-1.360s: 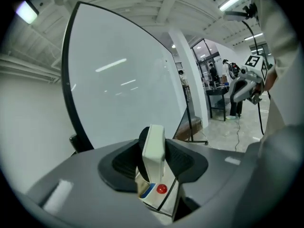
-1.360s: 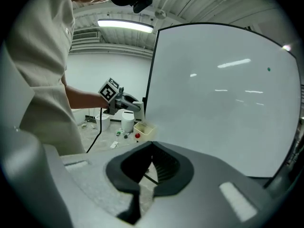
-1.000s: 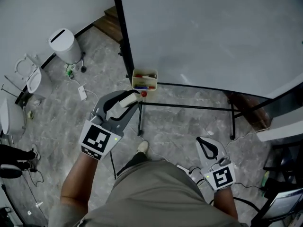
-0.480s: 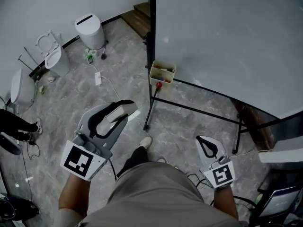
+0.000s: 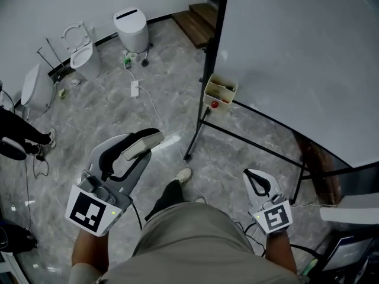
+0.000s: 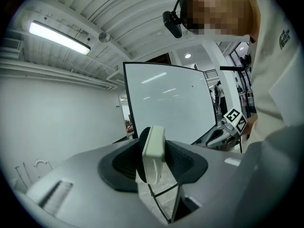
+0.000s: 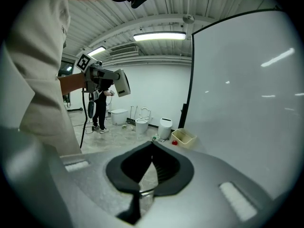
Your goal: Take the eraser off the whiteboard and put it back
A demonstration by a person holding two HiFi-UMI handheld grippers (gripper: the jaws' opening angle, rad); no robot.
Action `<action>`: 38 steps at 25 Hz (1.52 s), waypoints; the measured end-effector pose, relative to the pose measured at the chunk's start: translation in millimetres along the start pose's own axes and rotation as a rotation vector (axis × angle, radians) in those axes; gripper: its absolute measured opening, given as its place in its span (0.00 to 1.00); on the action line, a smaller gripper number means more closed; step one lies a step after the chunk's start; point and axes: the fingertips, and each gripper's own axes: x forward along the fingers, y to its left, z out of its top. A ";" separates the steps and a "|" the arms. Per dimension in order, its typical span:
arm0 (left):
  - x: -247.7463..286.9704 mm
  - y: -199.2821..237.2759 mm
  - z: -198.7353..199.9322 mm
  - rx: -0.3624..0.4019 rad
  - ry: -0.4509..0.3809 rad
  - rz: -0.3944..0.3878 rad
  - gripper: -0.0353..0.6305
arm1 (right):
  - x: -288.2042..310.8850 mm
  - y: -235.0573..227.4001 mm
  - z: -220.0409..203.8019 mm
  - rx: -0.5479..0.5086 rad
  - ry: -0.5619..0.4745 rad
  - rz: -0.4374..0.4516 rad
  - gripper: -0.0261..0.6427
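While your left gripper (image 5: pixel 148 144) pinches the eraser (image 6: pixel 154 151) edge-on between ribbed black pads, well off the whiteboard (image 5: pixel 296 52), a fast swing could pivot the slab loose.

Eraser: pale, rectangular, hard-looking shell.

Right gripper (image 7: pixel 151 158): jaws pressed together, empty.

Board: smooth glossy white, thin black frame. A beige marker tray (image 5: pixel 220 90) hangs at its corner.

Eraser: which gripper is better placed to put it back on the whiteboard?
Left. The left gripper is clamped on the eraser and points toward the whiteboard. The right gripper is shut and empty, low at the person's side.
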 end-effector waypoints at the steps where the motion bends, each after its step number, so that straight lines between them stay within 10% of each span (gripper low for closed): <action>1: -3.6 0.6 -2.0 0.000 0.003 0.010 0.31 | 1.3 2.3 1.5 -0.004 -0.001 0.005 0.04; 14: 26.9 7.9 0.7 0.016 -0.017 -0.106 0.31 | 10.7 -0.2 4.4 0.019 0.006 -0.034 0.04; 38: 275.6 -24.3 -25.1 0.207 -0.107 -0.702 0.31 | -11.0 -63.2 -21.7 0.198 0.132 -0.496 0.04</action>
